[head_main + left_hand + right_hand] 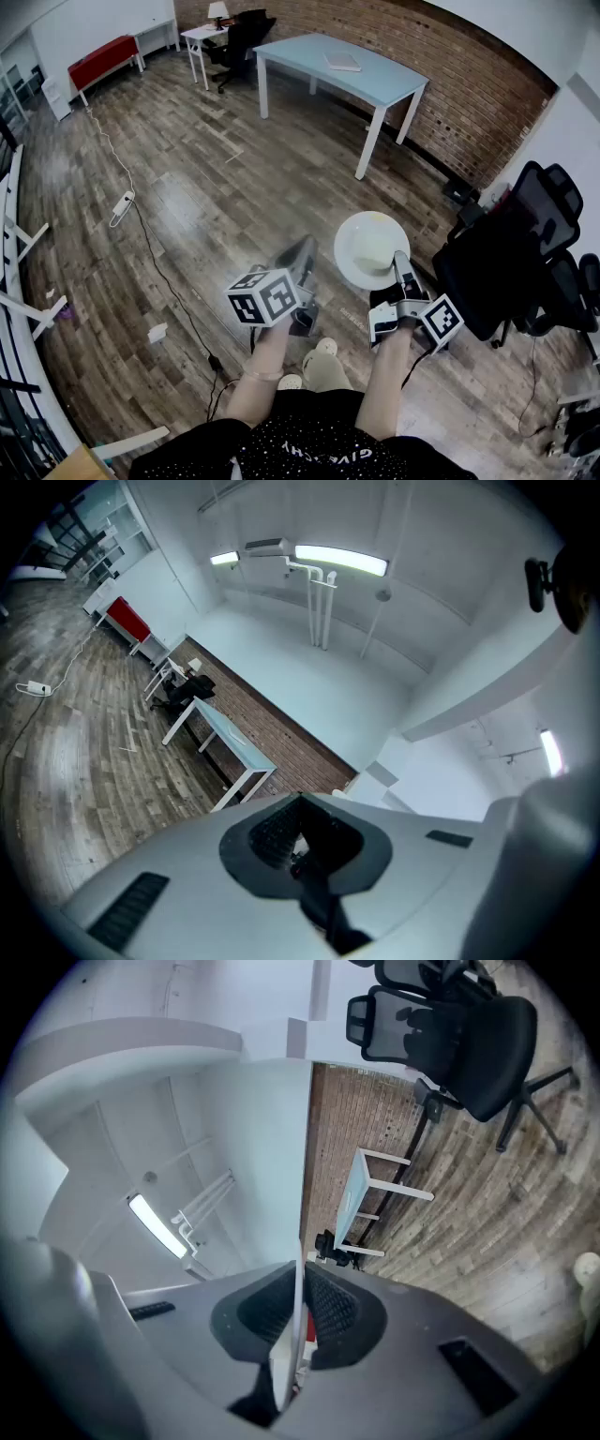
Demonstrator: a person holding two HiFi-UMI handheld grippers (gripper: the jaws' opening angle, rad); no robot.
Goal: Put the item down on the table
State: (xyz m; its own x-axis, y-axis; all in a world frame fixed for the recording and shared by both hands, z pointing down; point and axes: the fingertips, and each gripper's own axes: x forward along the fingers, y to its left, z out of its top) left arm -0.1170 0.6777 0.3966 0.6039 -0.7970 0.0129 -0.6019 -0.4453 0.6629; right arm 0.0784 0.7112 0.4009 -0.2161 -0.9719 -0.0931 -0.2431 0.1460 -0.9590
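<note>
Left gripper [302, 255] [300, 803]: pointing up and forward just left of the plate, jaws pressing together, clasping nothing at all.
Right gripper [401, 267] [300, 1283]: clamping hard on the plate's near rim, pads squeezing it from both sides.
Plate [370, 248] [289, 1354]: white and round, hanging in the air over the wooden floor [206, 187], sticking out ahead of the right gripper, showing almost edge-on between the pads in the right gripper view.
Office chair [506, 253]: black, standing just right of the right gripper.
Power strip [122, 204]: lying out on the planks to the left, white cable trailing away from it.
Desk [375, 80]: pale blue on white legs, standing well apart from the plate, up near the brick wall [450, 84]; not touching the plate anywhere.
Notebook [342, 62]: lying flat on the desk top, toward the wall side.
Far corner: small white desk [202, 36] carrying a lamp [218, 11], red bench [103, 56] sitting along the left wall.
</note>
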